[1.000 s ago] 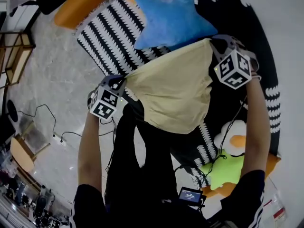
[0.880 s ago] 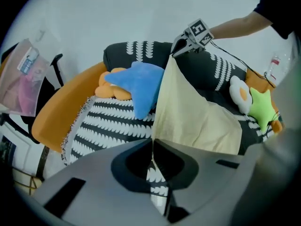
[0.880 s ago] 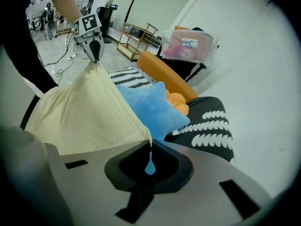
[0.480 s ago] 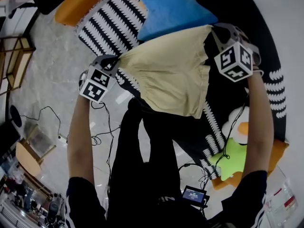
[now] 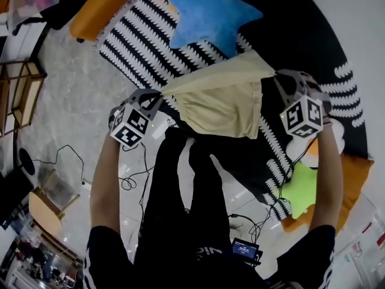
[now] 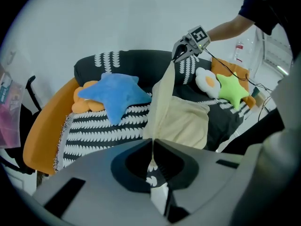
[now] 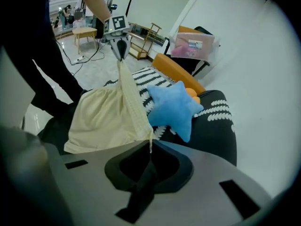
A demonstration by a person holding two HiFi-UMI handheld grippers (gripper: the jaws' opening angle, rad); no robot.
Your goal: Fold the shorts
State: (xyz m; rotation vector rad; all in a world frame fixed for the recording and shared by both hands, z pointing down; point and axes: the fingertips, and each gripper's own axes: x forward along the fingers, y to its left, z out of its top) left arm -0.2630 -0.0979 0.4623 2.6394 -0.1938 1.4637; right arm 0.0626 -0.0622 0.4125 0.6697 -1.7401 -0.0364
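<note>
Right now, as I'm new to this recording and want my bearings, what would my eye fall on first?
The pale yellow shorts hang in mid-air at the centre, stretched between the left gripper and the right gripper, each shut on a top corner. Beyond them a bright blue star cushion lies on a black-and-white patterned cover.

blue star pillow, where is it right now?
Head view, top centre: the blue star pillow lies on the striped cover, just beyond the shorts.
</note>
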